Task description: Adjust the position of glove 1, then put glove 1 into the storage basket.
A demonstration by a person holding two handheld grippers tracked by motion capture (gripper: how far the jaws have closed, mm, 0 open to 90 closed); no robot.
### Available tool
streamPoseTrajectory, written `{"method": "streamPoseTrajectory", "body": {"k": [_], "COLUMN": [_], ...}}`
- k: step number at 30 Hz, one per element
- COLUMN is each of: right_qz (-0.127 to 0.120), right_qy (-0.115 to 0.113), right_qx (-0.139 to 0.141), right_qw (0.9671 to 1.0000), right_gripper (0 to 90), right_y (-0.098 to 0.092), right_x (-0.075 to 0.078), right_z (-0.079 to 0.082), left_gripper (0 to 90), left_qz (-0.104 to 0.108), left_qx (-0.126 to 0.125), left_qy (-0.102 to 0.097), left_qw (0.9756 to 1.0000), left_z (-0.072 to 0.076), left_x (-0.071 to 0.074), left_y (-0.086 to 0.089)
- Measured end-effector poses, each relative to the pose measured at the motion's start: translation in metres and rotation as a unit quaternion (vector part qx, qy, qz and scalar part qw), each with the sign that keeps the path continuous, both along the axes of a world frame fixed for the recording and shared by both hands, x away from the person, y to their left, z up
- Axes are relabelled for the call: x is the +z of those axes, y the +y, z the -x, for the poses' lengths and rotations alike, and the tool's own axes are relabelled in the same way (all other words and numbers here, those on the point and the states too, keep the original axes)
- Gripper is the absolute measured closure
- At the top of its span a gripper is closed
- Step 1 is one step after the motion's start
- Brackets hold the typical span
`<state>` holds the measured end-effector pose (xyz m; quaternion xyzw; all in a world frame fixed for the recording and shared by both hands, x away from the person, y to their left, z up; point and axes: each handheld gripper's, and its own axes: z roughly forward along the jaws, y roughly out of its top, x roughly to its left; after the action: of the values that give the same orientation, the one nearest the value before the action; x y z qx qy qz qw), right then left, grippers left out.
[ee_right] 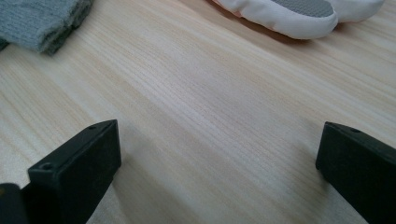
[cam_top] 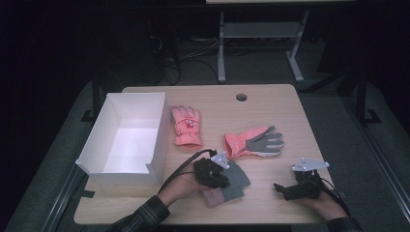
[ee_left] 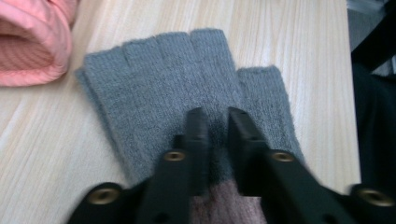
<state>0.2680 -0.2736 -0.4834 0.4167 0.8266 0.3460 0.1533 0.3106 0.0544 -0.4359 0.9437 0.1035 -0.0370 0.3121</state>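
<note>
While the white box (cam_top: 126,140) sits empty, all three gloves lie on the worktop (cam_top: 270,203), so the packing looks barely begun. Left hand-held gripper (ee_left: 217,122), slightly parted, rests over the grey glove (ee_left: 154,107) without pinching it; right hand-held gripper (ee_right: 219,154) waits spread wide.

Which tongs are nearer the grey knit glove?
Left. The left tongs sit right over the grey knit glove, jaws slightly apart. The right tongs rest on bare table, off to its side.
</note>
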Motion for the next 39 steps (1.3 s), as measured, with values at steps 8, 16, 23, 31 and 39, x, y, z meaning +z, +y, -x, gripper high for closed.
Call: {"method": "streamPoseTrajectory", "body": {"k": [8,16,23,31,39], "right_qz": [0.000,0.000,0.000,0.000,0.000], "right_qy": [0.000,0.000,0.000,0.000,0.000], "right_qx": [0.000,0.000,0.000,0.000,0.000], "right_qw": [1.0000,1.0000,1.0000,1.0000,1.0000], "right_gripper": [0.0,0.0,0.0,0.0,0.0], "right_y": [0.000,0.000,0.000,0.000,0.000], "right_x": [0.000,0.000,0.000,0.000,0.000], "right_z": [0.000,0.000,0.000,0.000,0.000], "left_gripper": [30.7,16.0,16.0,21.0,37.7], "left_qz": [0.021,-0.007,-0.007,-0.002,0.000], "left_qx": [0.067,0.073,0.079,0.081,0.063], "left_qy": [-0.012,-0.008,0.006,0.015,0.025], "left_qw": [0.9974,0.9973,0.9968,0.9966,0.9977], "left_z": [-0.002,-0.002,-0.003,-0.003,-0.002], "left_x": [0.004,-0.010,-0.017,-0.021,-0.019], "left_y": [0.011,0.006,0.006,0.007,0.006]}}
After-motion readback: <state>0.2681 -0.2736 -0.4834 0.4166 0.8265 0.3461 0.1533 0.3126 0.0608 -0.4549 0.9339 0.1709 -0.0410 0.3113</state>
